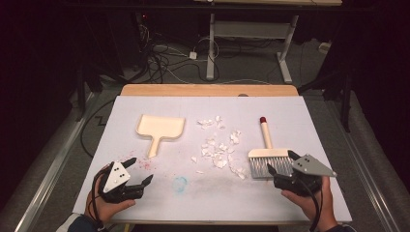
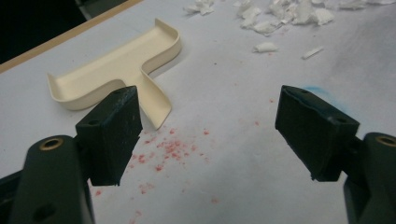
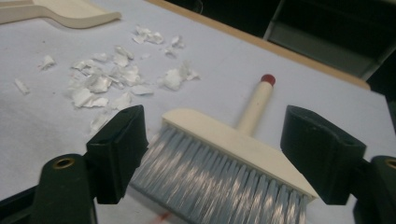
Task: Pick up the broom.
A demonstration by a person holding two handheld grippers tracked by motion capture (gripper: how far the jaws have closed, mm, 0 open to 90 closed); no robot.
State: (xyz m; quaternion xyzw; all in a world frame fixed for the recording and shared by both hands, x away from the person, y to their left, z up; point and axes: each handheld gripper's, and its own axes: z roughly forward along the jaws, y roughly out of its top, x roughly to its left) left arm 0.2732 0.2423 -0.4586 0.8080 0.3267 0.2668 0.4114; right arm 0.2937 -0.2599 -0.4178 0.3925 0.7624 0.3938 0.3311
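On the table [image 1: 145, 203] my dustpan [image 1: 161, 127] lies empty, paper scraps [image 1: 218, 147] beside it. Both my left gripper [image 1: 137, 172] and right gripper [image 1: 282, 163] stand wide, holding nothing; the brush [image 1: 269, 157] lies before the right one.

The tabletop [image 1: 145, 193] is a pale, whitish sheet with a strip of bare wood [image 1: 208, 90] along its far edge. A cream dustpan [image 1: 159, 128] lies flat on it, handle toward the person. Right of the dustpan lies a loose scatter of white scraps [image 1: 218, 145], some touching, some apart. Right of the scraps lies a brush [image 1: 267, 157], its red-tipped handle pointing away from the person and its grey bristles toward the near edge. Just beyond the dustpan's handle tip, nearer the person, are red specks [image 1: 145, 164], and right of these a faint blue smudge [image 1: 180, 183].
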